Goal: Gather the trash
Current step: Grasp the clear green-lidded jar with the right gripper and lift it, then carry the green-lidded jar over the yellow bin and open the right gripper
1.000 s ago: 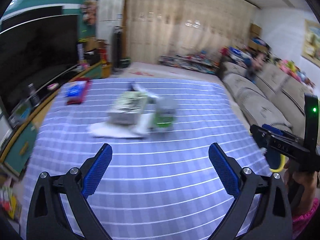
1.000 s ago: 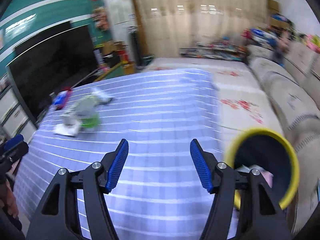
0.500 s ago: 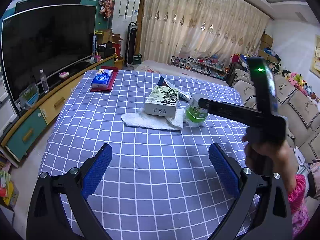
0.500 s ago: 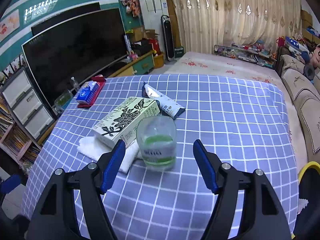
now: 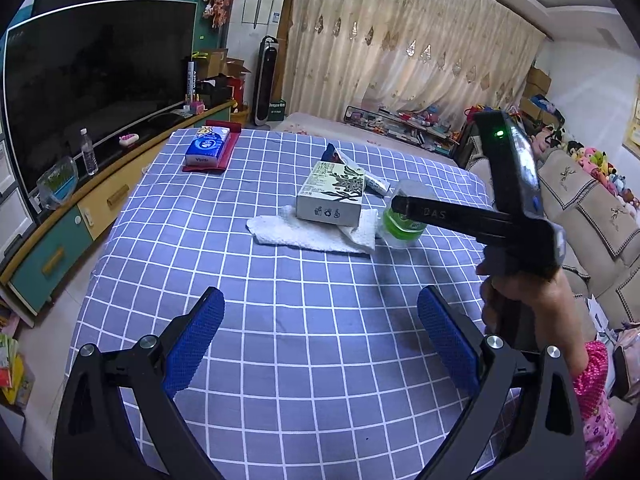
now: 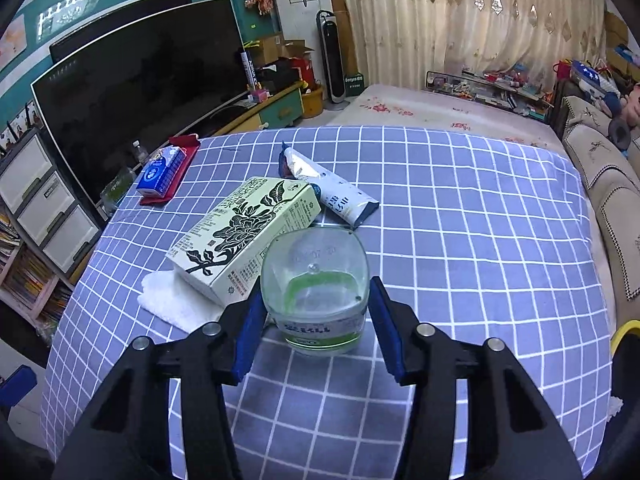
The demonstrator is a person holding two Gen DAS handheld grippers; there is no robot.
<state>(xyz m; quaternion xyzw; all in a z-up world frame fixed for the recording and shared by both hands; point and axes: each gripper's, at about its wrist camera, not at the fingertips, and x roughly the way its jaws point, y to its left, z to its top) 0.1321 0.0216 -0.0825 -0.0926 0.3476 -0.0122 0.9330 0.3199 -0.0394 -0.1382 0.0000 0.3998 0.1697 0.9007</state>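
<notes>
Because my right gripper (image 6: 316, 332) has just been closing, its blue pads now sit tight against both sides of the clear plastic cup (image 6: 316, 280) — clamped on it, as far as I can judge, low on the wall near the green label, where a thin cup should crush least. The cup stands upside down on the checked tablecloth (image 6: 460, 240), just beside the green-printed carton (image 6: 244, 236), so I come in from the free side. The carton rests partly on a white towel (image 6: 168, 304), with a squeezed tube (image 6: 332, 192) behind it. My left gripper (image 5: 320, 336) hangs wide open over bare cloth nearer me, gripping nothing — kept back, I'd say, to leave the right room. A yellow-rimmed bin (image 6: 624, 332) shows at the right edge, likely where the cup goes.
</notes>
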